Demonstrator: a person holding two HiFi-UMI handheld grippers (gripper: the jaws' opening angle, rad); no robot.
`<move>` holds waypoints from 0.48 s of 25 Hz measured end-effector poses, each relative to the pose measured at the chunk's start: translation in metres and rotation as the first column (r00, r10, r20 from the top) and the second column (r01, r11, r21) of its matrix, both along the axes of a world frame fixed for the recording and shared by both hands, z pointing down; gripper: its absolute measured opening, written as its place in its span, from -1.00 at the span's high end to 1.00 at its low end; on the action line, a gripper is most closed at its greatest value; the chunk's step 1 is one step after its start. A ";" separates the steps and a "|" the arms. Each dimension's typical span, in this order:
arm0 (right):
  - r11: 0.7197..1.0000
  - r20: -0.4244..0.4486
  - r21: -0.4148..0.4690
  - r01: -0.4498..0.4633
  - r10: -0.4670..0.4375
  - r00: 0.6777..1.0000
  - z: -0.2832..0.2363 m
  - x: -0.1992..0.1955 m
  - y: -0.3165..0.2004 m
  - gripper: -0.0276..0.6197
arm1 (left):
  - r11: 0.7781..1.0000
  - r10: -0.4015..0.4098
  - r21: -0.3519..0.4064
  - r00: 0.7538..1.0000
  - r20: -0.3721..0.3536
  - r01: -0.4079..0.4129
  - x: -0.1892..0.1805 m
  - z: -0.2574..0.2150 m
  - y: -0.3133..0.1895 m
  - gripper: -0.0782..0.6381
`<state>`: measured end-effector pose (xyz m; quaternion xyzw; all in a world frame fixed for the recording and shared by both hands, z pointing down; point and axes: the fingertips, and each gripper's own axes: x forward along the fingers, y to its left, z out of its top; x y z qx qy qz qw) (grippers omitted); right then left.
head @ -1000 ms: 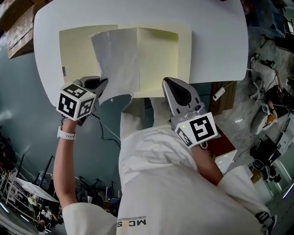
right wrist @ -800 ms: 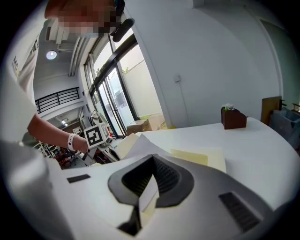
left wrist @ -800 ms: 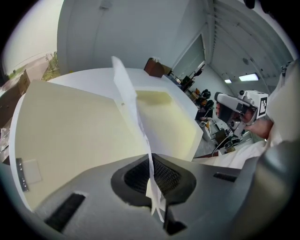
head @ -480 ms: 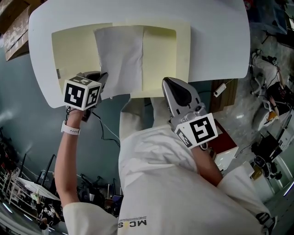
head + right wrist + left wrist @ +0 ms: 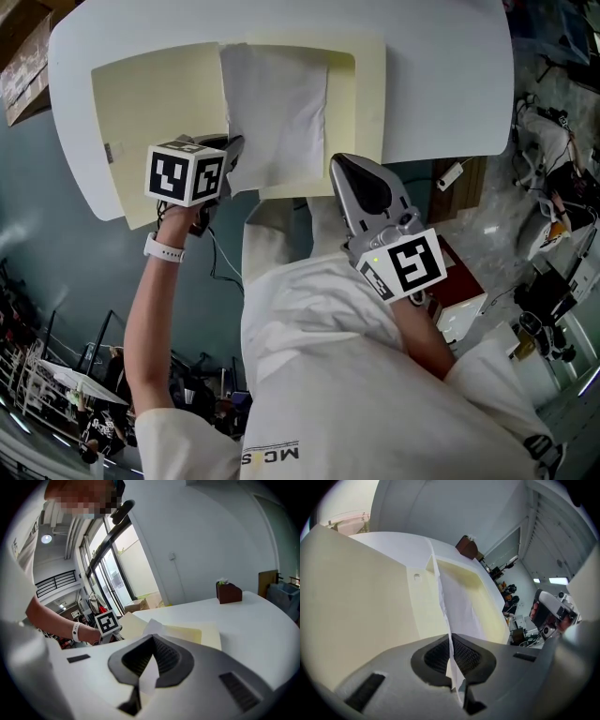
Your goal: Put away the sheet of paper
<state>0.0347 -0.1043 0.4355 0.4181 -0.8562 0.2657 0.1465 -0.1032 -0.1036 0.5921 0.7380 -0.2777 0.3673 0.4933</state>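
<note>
Pinching white paper sheet (image 5: pixel 277 103) in left gripper (image 5: pixel 232 155), to lay it into open cream folder (image 5: pixel 150 103); apparently clamping folder's near edge steady with right gripper (image 5: pixel 337 167).

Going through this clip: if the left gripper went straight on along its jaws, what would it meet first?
Probably the open cream folder, near its fold, under the sheet of paper that the left gripper holds; depth is unclear.
</note>
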 end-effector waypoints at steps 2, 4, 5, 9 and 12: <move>1.000 0.000 -0.002 0.002 -0.002 1.000 0.001 0.002 0.000 0.87 | 0.999 -0.035 -0.008 0.999 -0.023 0.034 0.012 0.004 0.000 0.71; 1.000 0.000 -0.005 0.002 -0.002 1.000 0.002 0.003 -0.001 0.87 | 0.998 -0.063 -0.015 0.997 -0.037 0.062 0.022 0.008 -0.001 0.71; 1.000 0.000 -0.007 0.001 -0.001 1.000 0.003 0.004 -0.001 0.87 | 0.997 -0.072 -0.019 0.997 -0.041 0.071 0.027 0.010 -0.001 0.71; 1.000 0.004 -0.014 -0.001 0.002 1.000 0.006 0.006 0.001 0.87 | 0.995 -0.102 -0.027 0.993 -0.053 0.101 0.044 0.015 -0.004 0.71; 1.000 0.007 -0.017 -0.003 0.003 1.000 0.007 0.007 0.003 0.87 | 0.993 -0.115 -0.013 0.993 -0.038 0.115 0.050 0.019 -0.007 0.71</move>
